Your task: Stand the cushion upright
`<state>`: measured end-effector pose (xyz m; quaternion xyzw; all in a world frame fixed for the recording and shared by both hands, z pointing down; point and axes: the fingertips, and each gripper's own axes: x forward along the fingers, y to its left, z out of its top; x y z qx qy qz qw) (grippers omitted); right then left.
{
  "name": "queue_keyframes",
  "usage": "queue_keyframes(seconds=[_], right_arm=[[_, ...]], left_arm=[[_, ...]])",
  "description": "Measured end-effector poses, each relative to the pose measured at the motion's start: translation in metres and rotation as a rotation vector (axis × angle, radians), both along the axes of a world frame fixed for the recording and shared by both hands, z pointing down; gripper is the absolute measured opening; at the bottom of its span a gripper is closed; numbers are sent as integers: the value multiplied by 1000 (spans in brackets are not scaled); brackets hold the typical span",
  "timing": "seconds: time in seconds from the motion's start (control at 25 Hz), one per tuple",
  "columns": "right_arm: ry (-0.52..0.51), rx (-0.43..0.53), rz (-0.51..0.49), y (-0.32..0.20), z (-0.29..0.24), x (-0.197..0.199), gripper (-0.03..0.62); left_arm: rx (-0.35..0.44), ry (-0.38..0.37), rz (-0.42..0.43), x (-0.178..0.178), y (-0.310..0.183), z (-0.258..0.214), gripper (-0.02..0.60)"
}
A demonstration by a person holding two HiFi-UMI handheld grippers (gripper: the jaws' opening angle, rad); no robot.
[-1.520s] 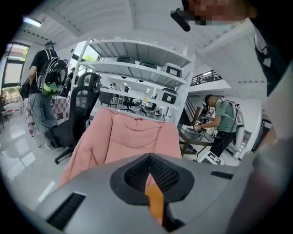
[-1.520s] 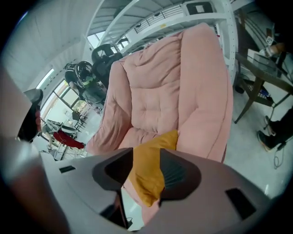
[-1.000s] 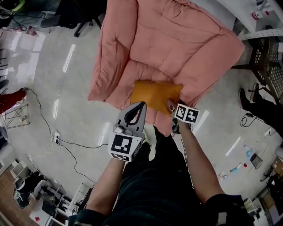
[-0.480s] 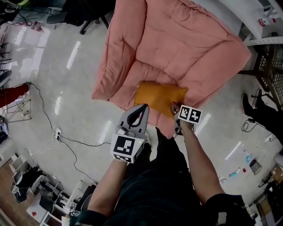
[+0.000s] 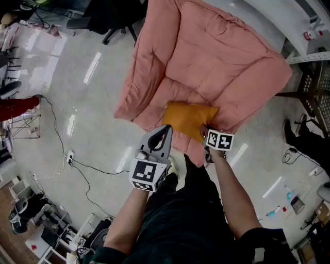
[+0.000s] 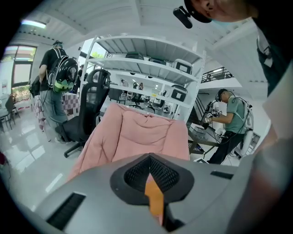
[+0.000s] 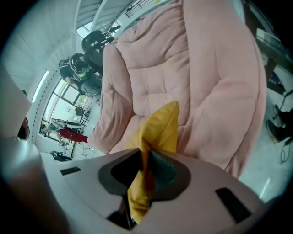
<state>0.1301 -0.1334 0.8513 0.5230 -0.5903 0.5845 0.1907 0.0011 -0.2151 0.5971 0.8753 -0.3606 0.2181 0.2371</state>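
Observation:
An orange cushion [image 5: 186, 118] lies flat on the seat of a pink padded armchair [image 5: 216, 62]. My right gripper [image 5: 203, 131] is at the cushion's near right corner. Its jaws are closing, and the right gripper view shows the cushion's [image 7: 160, 130] fabric pinched between them at the right gripper [image 7: 145, 161]. My left gripper [image 5: 166, 129] hovers by the cushion's near left edge with its jaws together. In the left gripper view, only a thin orange strip of cushion [image 6: 155, 196] shows through the slit of the left gripper [image 6: 150, 161], with the armchair [image 6: 142, 132] beyond.
A black office chair [image 5: 116, 15] stands behind the armchair on the left. A cable [image 5: 77, 167] runs across the glossy floor at my left. A metal rack [image 5: 314, 77] and someone's shoes [image 5: 296, 124] are at right. People [image 6: 55, 91] and shelves [image 6: 146, 77] fill the background.
My right gripper's jaws have closed onto the cushion's near right corner. Both grippers have shifted slightly, and the left stays shut beside the cushion.

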Motion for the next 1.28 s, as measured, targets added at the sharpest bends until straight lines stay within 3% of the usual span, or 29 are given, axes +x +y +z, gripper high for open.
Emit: queue_keyframes(seconds=[0.4, 1.0, 1.28], right_arm=[[8, 119, -208, -34, -59, -37, 44], [165, 349, -679, -122, -164, -56, 31], [255, 417, -870, -166, -178, -51, 29]], left_arm=[[54, 12, -55, -26, -7, -29, 6], [139, 34, -117, -44, -19, -73, 6], [145, 34, -138, -51, -25, -77, 6]])
